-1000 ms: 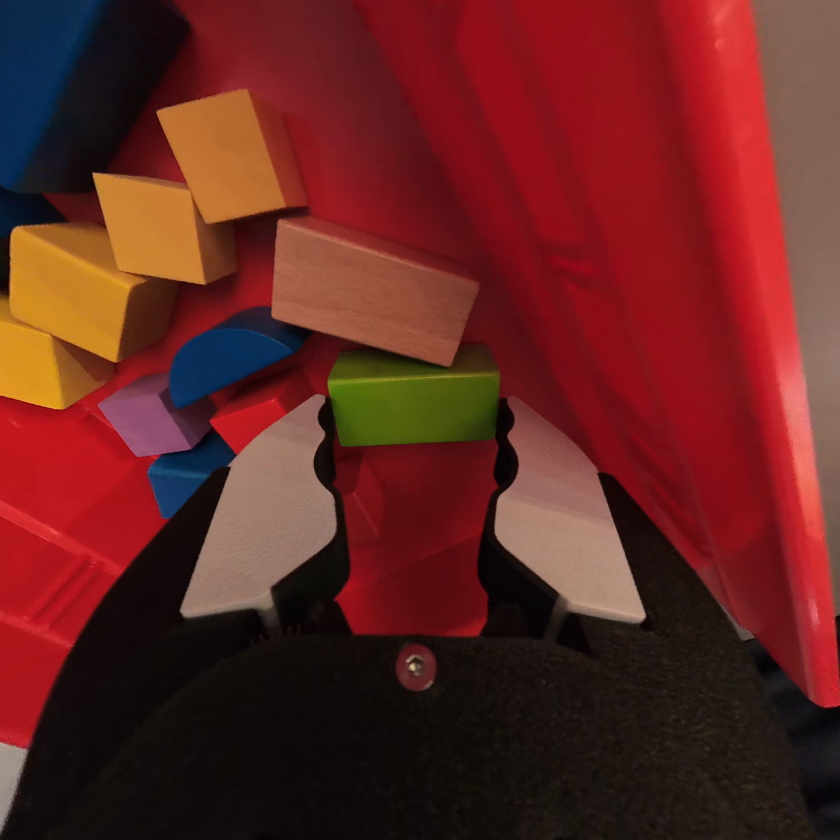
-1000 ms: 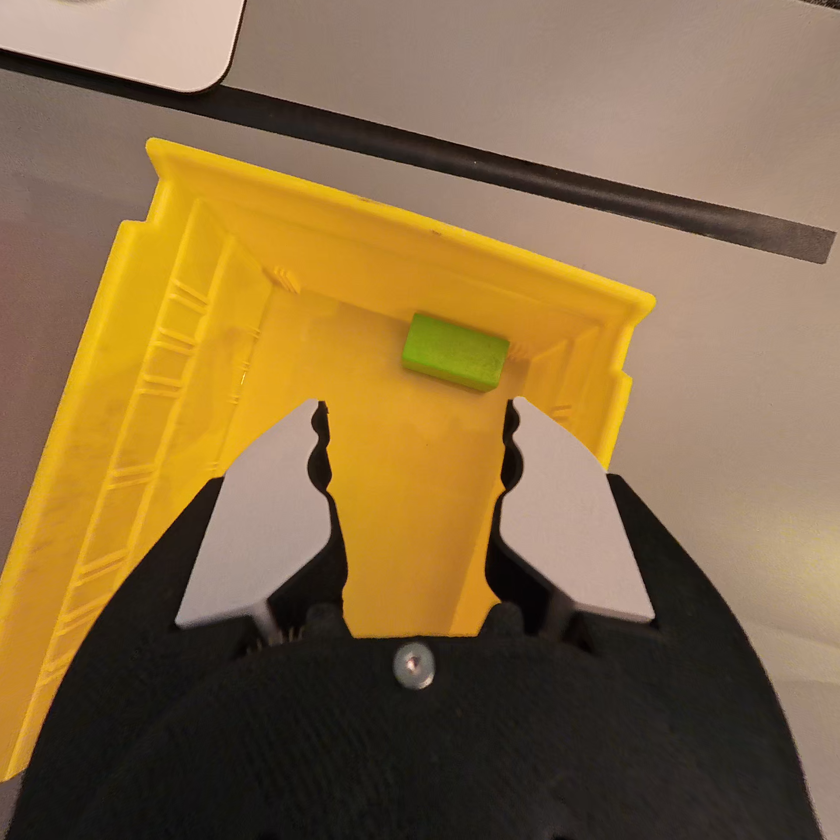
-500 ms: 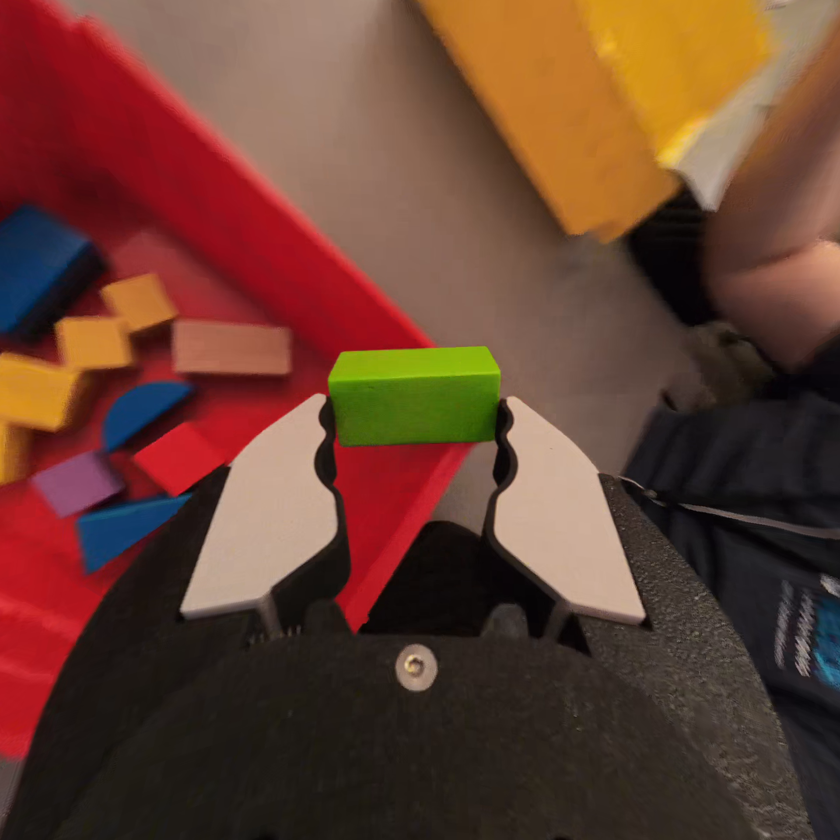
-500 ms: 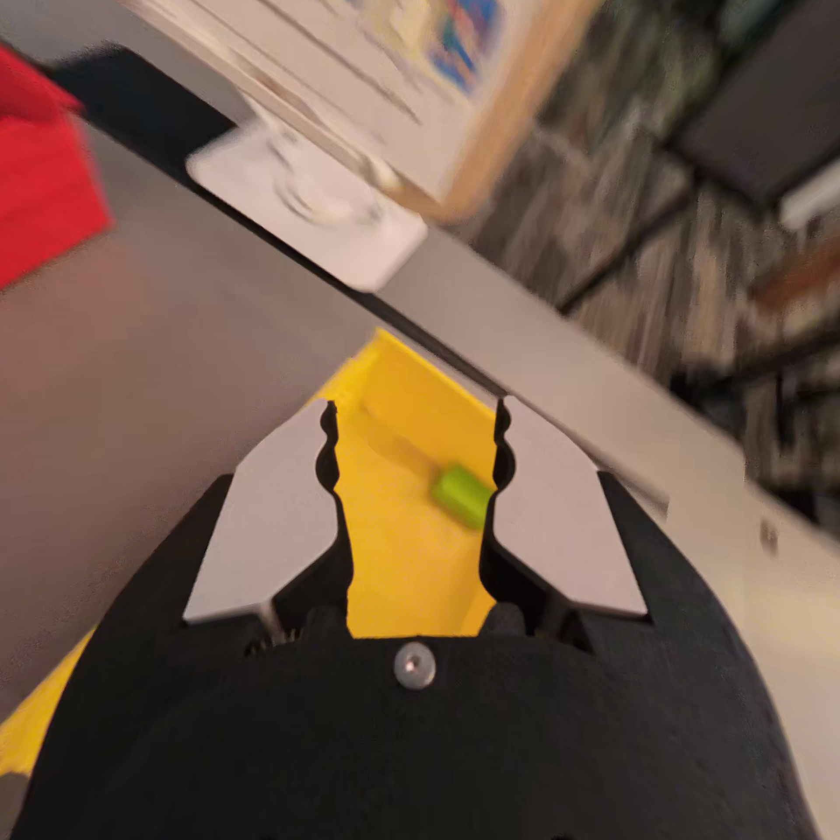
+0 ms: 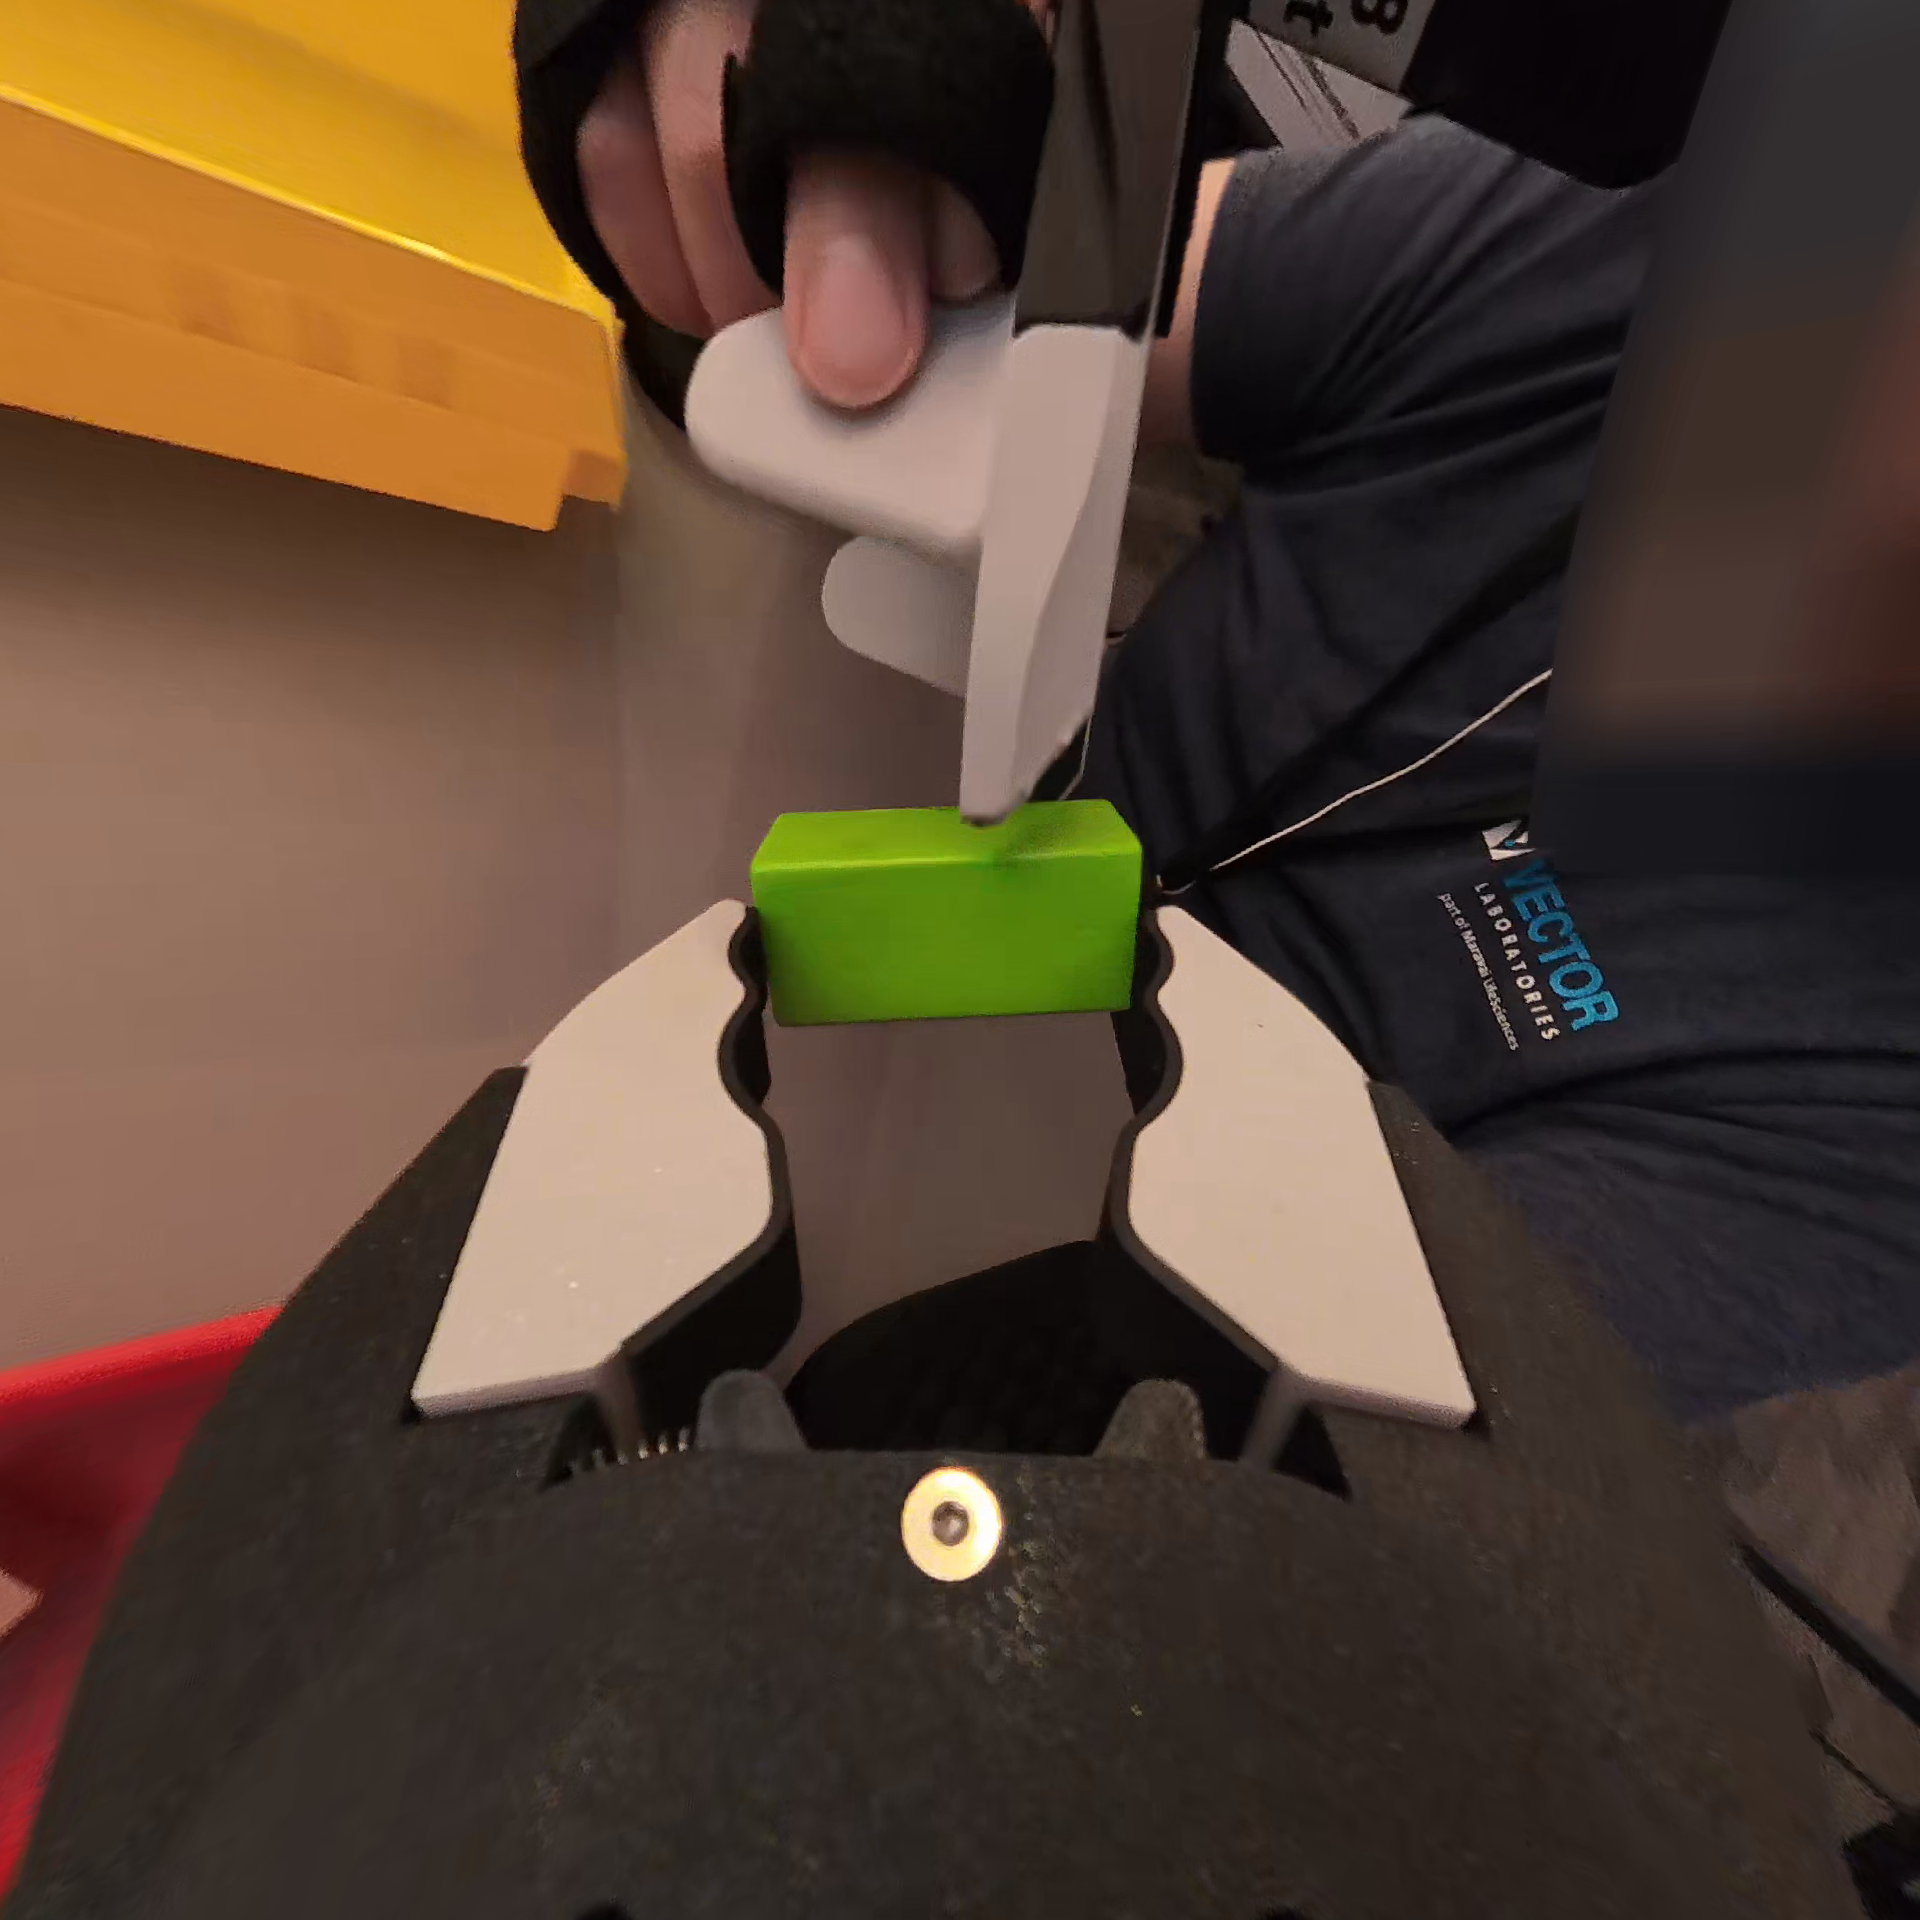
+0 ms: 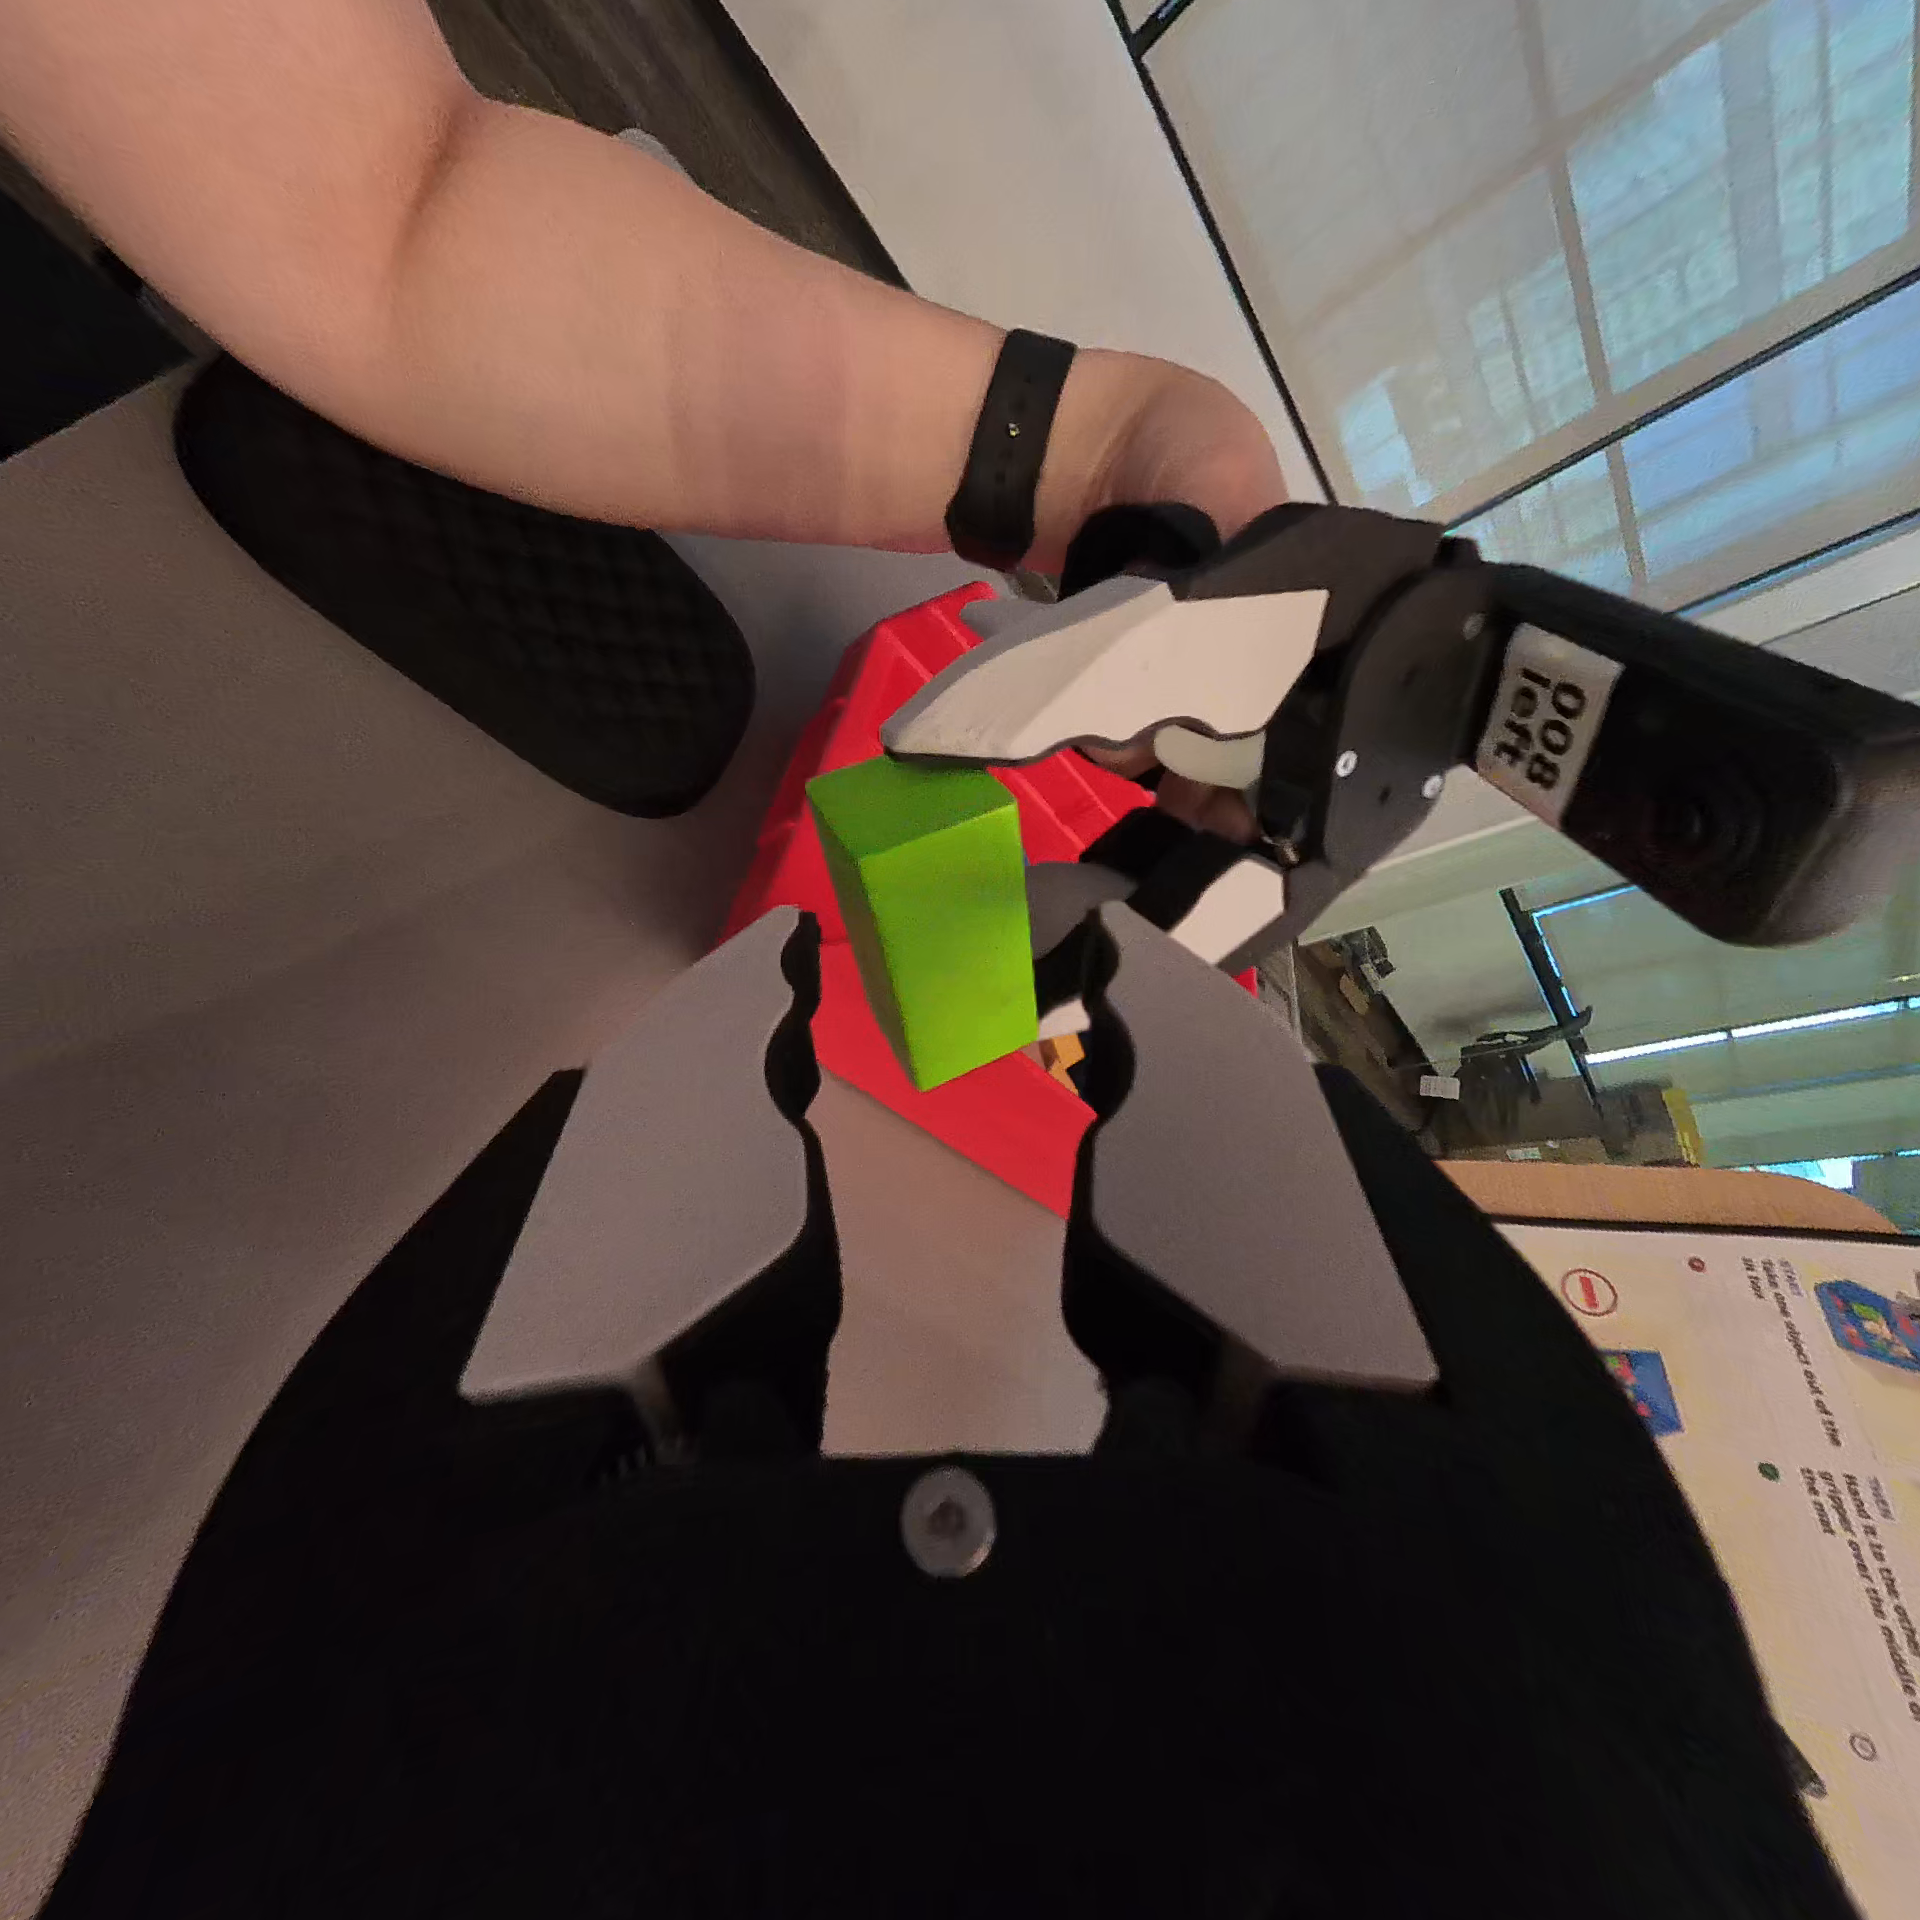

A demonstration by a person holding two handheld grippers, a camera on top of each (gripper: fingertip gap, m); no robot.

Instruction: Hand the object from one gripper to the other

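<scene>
Green block (image 5: 940, 920) held in mid-air above grey tabletop (image 5: 260, 883), clamped by its 2 ends in left claw (image 5: 945, 935). Right claw (image 6: 951, 966) spread wide, block between its fingers, not gripped. Red bin (image 6: 966, 1122) behind.

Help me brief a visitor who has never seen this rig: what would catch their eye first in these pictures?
The bright green block, held in mid-air across its ends by the left gripper. Next, the right gripper: its open fingers sit either side of the block, one finger coming down onto its top in the left wrist view. Behind are a red bin on the table and a yellow bin at upper left.
</scene>
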